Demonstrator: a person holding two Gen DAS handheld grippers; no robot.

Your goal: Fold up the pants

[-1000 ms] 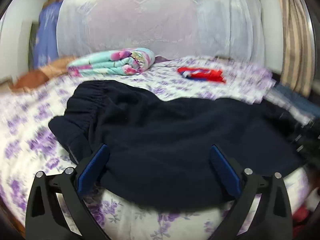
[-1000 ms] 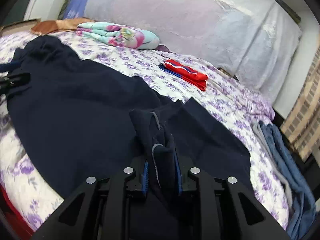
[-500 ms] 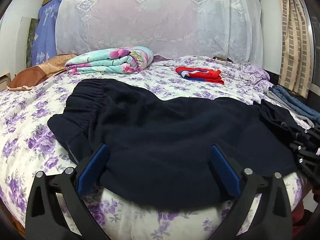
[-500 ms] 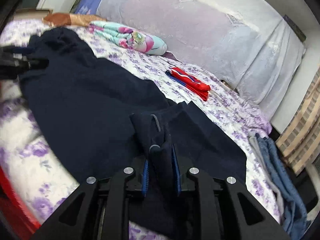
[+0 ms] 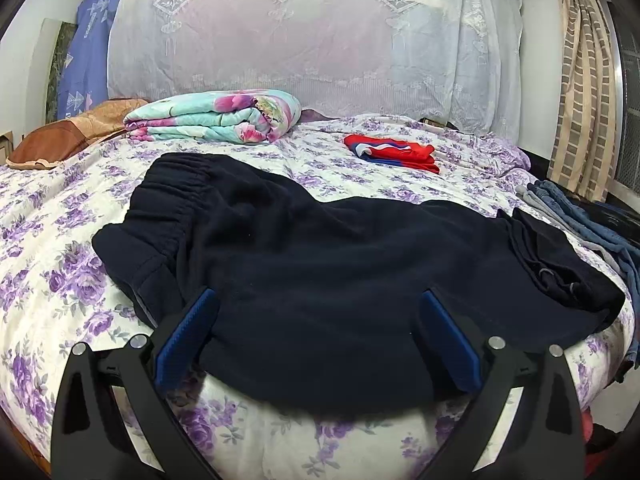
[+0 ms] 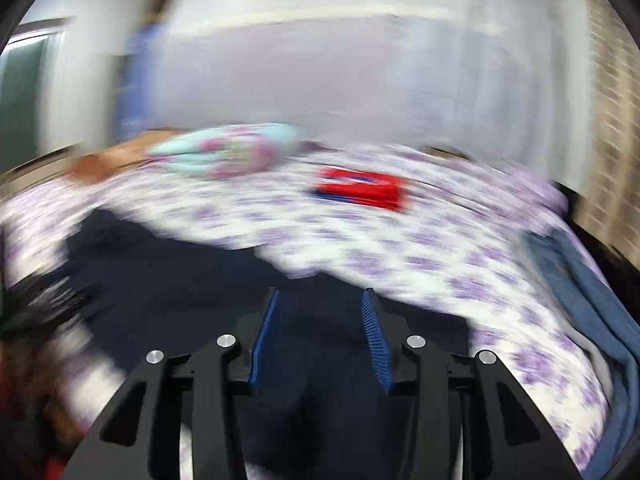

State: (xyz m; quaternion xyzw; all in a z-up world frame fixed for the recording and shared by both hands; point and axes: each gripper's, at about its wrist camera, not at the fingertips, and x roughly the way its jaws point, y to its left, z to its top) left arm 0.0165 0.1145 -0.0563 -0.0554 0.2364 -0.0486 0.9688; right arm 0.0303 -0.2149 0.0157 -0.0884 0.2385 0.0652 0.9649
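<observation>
Dark navy pants (image 5: 320, 272) lie spread across the floral bed sheet (image 5: 52, 264), with the elastic waistband at the left and the leg ends bunched at the right (image 5: 560, 268). My left gripper (image 5: 318, 296) stands wide open over the near edge of the pants, and its blue pads touch no cloth. The right wrist view is heavily blurred by motion. There my right gripper (image 6: 321, 294) has its jaws opening. The dark pants (image 6: 180, 280) show beneath and between the fingers, but the pads do not press on them.
A folded floral blanket (image 5: 216, 120) and a brown pillow (image 5: 72, 136) lie at the back left. A folded red garment (image 5: 394, 152) sits at the back right. Blue jeans (image 5: 580, 216) hang over the bed's right edge. A lace-covered headboard (image 5: 312, 40) stands behind.
My right gripper has let go of the pants' leg end, its jaws have spread, and it has lifted and rolled. It has left the edge of the left wrist view. The left gripper has hardly moved.
</observation>
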